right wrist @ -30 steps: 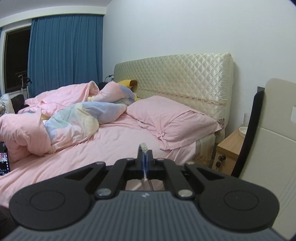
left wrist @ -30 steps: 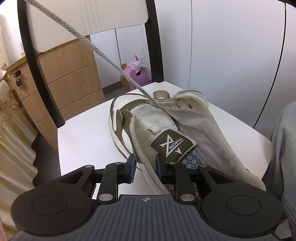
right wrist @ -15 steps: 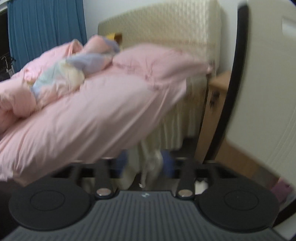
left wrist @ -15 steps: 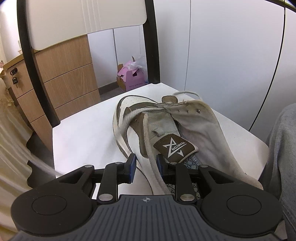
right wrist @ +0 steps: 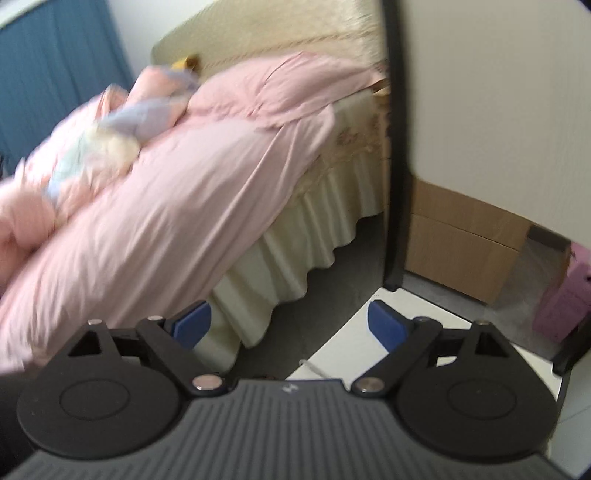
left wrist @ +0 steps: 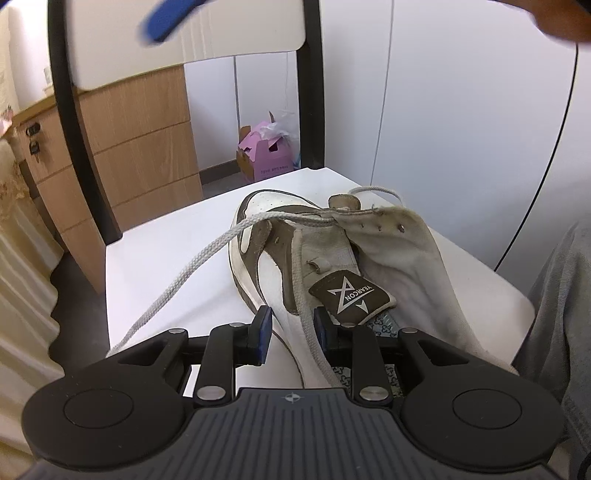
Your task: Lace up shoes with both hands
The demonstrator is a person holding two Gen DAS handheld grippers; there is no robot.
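Observation:
A white and brown shoe [left wrist: 266, 206] lies on the white chair seat [left wrist: 155, 251], toe away from me and tongue label up. My left gripper [left wrist: 291, 330] is closed narrowly on the shoe's near side wall, with a lace strand running between the pads. The grey lace [left wrist: 192, 269] comes out of a front eyelet and lies slack across the seat to its near left edge. My right gripper [right wrist: 288, 321] hovers over the seat's left edge, jaws opening wide with nothing between them. One of its blue pads [left wrist: 166, 18] shows at the top of the left wrist view. A lace tip [right wrist: 314, 365] lies just below it.
The chair's black-framed back [left wrist: 62, 110] rises behind the seat. A wooden drawer cabinet [left wrist: 140, 147] and a pink box [left wrist: 264, 158] stand on the floor beyond. A bed with pink bedding [right wrist: 184, 184] is to the left. A person's grey trouser leg [left wrist: 561, 295] is at the right.
The right gripper let go of the lace, opened wide and dropped towards the chair seat. The lace, taut and raised before, now lies slack on the seat. The left gripper stayed put.

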